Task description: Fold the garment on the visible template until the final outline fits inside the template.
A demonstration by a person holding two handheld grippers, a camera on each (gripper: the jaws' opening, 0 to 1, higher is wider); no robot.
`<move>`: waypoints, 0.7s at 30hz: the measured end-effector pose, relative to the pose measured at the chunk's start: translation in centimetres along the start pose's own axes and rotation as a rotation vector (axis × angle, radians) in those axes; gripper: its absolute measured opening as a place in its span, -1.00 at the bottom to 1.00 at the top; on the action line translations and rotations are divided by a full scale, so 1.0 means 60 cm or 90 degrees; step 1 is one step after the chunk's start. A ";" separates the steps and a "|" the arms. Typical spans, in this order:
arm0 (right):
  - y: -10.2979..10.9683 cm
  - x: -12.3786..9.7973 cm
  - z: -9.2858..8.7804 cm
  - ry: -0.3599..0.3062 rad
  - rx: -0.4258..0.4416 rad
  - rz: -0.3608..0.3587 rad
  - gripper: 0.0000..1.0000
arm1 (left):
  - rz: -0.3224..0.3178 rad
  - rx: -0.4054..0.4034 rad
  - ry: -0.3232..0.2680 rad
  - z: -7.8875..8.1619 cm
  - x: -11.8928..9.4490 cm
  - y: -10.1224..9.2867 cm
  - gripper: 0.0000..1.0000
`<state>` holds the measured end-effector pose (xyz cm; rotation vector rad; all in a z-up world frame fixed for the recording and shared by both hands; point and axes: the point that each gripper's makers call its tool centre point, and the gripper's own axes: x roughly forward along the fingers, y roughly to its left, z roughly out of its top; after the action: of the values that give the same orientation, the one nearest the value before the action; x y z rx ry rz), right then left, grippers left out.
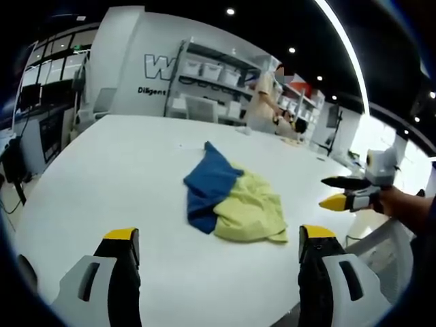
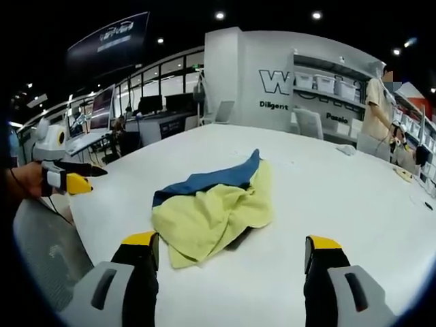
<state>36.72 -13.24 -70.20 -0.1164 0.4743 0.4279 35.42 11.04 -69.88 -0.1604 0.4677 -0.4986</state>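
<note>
Left gripper view: my left gripper [image 1: 219, 246] hangs released, short of the crumpled blue-and-yellow garment [image 1: 231, 196] mid-table [image 1: 102, 177]; my right gripper [image 1: 344, 191] hovers beside it, jaws parted.

Right gripper view: my right gripper [image 2: 231, 253] gapes just before the garment [image 2: 212, 204]. No template outline visible, so I risk folding off-target.

Garment [image 1: 231, 197]: blue and pale yellow panels, no pattern. Table [image 1: 102, 177]: plain white. Gripper jaws: black with yellow tips.
</note>
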 end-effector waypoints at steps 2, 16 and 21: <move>0.009 0.008 0.010 -0.004 -0.010 0.009 0.82 | 0.001 0.000 0.000 0.000 0.000 0.001 0.84; 0.085 0.096 0.059 -0.002 -0.117 0.090 0.81 | 0.004 -0.004 -0.004 0.002 -0.002 0.003 0.84; 0.116 0.129 0.069 0.007 -0.156 0.119 0.80 | 0.007 -0.006 -0.005 0.003 -0.003 0.006 0.84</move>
<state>41.72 -3.23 -70.23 -0.3127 0.4438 0.6679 35.52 11.44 -69.77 -0.1690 0.4627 -0.4855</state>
